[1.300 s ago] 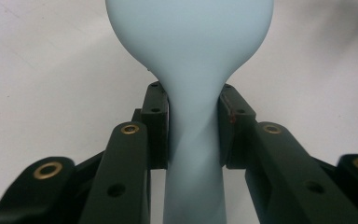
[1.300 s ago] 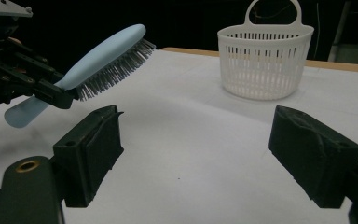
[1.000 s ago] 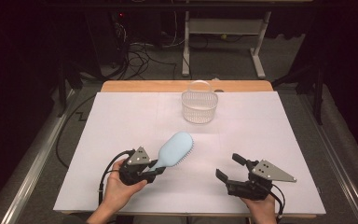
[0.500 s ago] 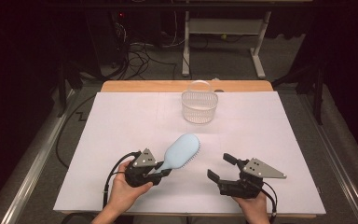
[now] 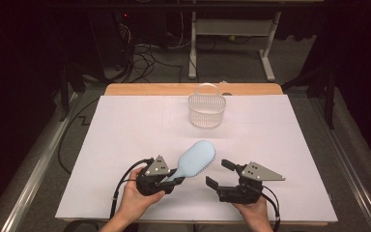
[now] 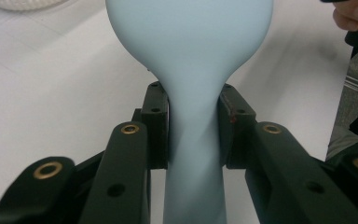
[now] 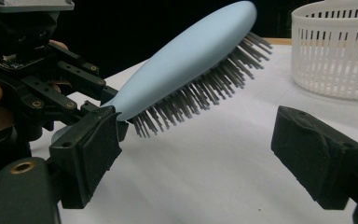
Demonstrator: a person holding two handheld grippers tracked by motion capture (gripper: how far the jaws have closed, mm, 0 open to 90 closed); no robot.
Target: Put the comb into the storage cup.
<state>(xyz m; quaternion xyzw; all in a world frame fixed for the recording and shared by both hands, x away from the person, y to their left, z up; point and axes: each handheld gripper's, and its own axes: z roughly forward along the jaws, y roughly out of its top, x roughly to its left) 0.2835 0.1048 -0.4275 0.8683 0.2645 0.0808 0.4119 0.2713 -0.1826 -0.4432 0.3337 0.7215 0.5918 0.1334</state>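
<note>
left tongs [image 5: 173,178] clamped on handle of 1 smooth pale-blue oval hairbrush [image 5: 196,161], grey bristles, held above white worktop [image 5: 125,130] | right tongs [image 5: 218,173] apart | 1 white slotted plastic basket [image 5: 206,110] far side

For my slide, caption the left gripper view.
Left hand-held gripper clamps a light-blue hairbrush by its handle above the white table.

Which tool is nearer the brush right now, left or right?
Left. The left tool is shut on the brush at its handle, holding it off the table. The right tool is open, just right of the brush head, not touching it.
</note>
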